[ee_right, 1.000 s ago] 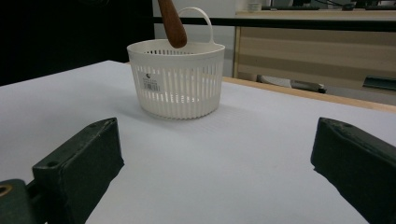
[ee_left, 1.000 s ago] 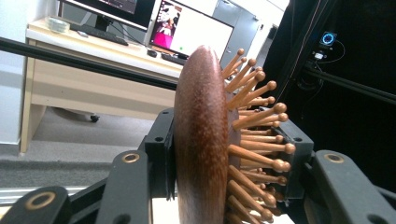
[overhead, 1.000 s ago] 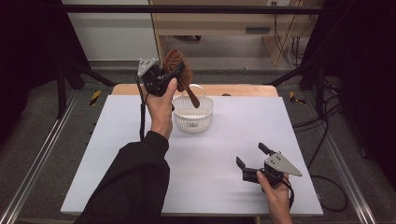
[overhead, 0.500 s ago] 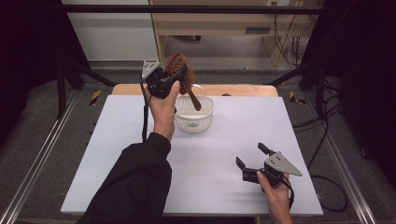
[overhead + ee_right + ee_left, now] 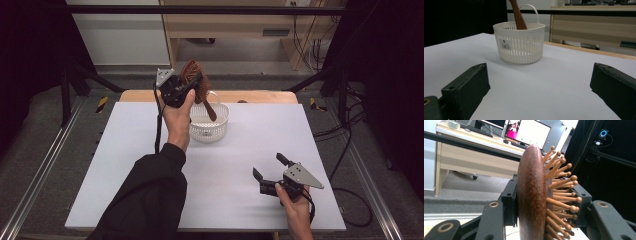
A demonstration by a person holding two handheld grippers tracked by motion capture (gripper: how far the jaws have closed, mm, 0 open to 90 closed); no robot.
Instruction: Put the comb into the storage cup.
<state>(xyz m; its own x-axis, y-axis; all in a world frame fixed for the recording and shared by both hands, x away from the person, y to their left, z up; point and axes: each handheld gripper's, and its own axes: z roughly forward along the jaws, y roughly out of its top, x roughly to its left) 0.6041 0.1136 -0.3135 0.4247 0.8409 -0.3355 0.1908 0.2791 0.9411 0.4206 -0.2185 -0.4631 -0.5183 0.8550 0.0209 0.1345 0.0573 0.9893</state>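
Above the basket (image 5: 208,122), the left hand-held gripper (image 5: 192,84) clamps the hairbrush (image 5: 196,82), barely shifted since a second ago. Handle tip sits inside; release looks next. Right hand-held gripper (image 5: 270,172) gapes idle.

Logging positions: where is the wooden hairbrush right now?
In the high view, the wooden hairbrush is clamped in the left gripper, its handle angling down into the white basket.

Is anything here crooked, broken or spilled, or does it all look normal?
Nothing looks broken or spilled. The one unusual sight is the wooden hairbrush: the left gripper clamps its head, so it hangs tilted with its handle dipping into the white basket. The right gripper rests open nearer the table's front edge.
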